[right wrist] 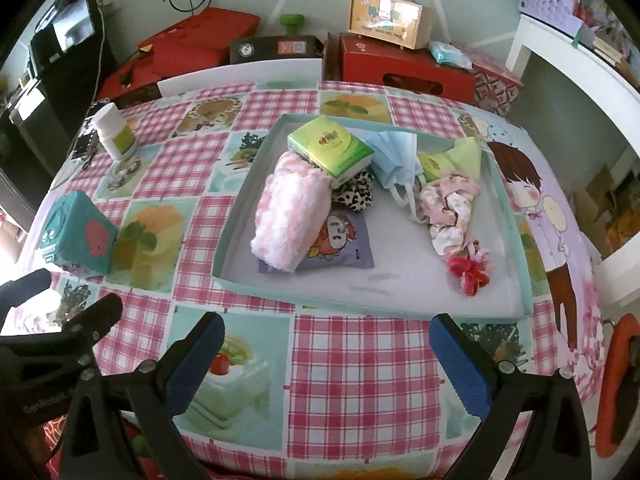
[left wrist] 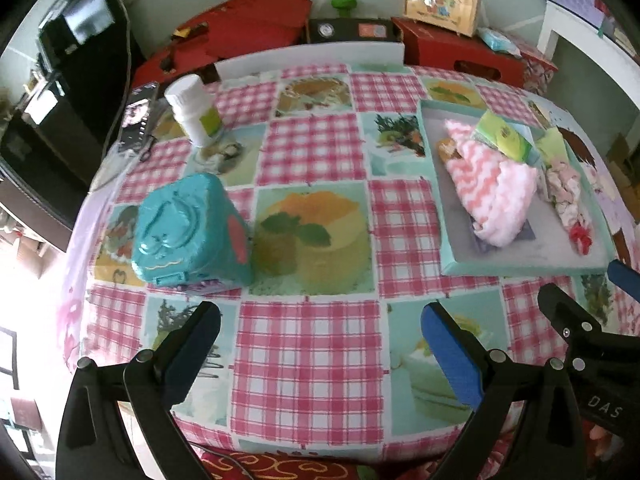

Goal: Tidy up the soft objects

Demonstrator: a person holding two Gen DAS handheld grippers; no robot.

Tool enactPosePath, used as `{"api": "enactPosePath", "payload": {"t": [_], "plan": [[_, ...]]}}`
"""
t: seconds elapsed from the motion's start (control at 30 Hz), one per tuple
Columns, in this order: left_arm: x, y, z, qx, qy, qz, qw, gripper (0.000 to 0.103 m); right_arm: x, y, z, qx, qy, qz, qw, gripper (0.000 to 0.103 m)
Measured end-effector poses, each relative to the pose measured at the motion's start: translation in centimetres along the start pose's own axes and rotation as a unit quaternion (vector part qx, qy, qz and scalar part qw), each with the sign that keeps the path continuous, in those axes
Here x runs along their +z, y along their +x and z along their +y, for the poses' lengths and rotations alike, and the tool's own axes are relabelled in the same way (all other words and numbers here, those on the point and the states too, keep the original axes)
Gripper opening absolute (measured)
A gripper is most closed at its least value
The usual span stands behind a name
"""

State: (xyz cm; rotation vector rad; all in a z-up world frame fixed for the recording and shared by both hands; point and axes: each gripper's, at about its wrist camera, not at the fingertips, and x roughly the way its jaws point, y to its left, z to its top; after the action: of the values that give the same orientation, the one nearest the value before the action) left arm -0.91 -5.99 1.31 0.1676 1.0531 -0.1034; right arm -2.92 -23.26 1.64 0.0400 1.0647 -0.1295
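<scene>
Meanwhile, you held both the left gripper (left wrist: 320, 344) and right gripper (right wrist: 326, 354) released at frame bottom, below the tray (right wrist: 240, 280) holding the pink towel (right wrist: 286, 216).

Upper left of my frame: white pill bottle (right wrist: 115, 131) upright on the checked tabletop (right wrist: 348, 364); teal box (right wrist: 78, 232) nearer, lower left; red cartons (right wrist: 404, 70) and monitor (right wrist: 64, 28) behind.

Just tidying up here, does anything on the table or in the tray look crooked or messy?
Yes. The green tissue pack sits tilted, propped on the pink towel, and the blue masks lie crumpled beside it. Outside the tray, the teal box looks tipped over.
</scene>
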Motion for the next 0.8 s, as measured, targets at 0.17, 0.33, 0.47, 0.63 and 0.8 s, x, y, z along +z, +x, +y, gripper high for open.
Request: {"api": "enactPosePath", "payload": {"t": [0.17,0.33,0.47,0.63,0.8], "plan": [[0.0,0.0,0.1,0.000,0.001,-0.005,1.0000,0.100,-0.1,0.3,0.1,-0.004,0.001,0.002,1.000,0.103],[0.1,0.0,0.2,-0.002,-0.001,0.000,1.0000,0.100,-0.3,0.6,-0.1,-0.007,0.003,0.005,1.000,0.103],[0.1,0.1,0.2,-0.002,-0.002,0.000,1.0000,0.100,-0.6,1.0,-0.2,-0.007,0.006,0.012,1.000,0.103],[0.0,0.5,0.0,-0.003,0.002,0.007,1.0000,0.100,-0.7,1.3,-0.5,-0.004,0.012,0.013,1.000,0.103],[-0.2,0.6,-0.2,-0.001,0.005,0.010,0.9999,0.100,-0.6,1.3,-0.6,-0.004,0.010,0.014,1.000,0.103]]}}
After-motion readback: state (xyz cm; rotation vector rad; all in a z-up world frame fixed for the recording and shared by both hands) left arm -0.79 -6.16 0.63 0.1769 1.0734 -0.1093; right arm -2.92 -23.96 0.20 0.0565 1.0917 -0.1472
